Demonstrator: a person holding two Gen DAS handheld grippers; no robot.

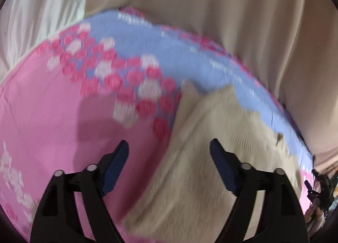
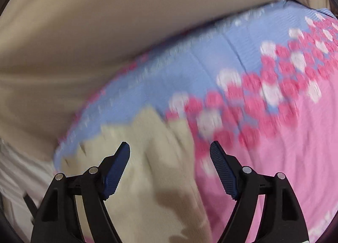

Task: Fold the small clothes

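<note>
A cream knitted garment (image 1: pixel 211 141) lies on a pink and blue flowered bedcover (image 1: pixel 63 105). In the left wrist view it fills the lower right, under and beyond the right finger. My left gripper (image 1: pixel 169 148) is open and empty, hovering over the garment's left edge. In the right wrist view the same garment (image 2: pixel 152 158) lies at lower left on the bedcover (image 2: pixel 274 137). My right gripper (image 2: pixel 170 148) is open and empty over the garment's right edge. Both views are motion-blurred.
A beige curtain (image 1: pixel 211 10) hangs behind the bed's far edge, also in the right wrist view (image 2: pixel 105 21). White cloth (image 1: pixel 42 10) hangs at the left. The other gripper (image 1: pixel 319 188) shows at the far right edge of the left wrist view.
</note>
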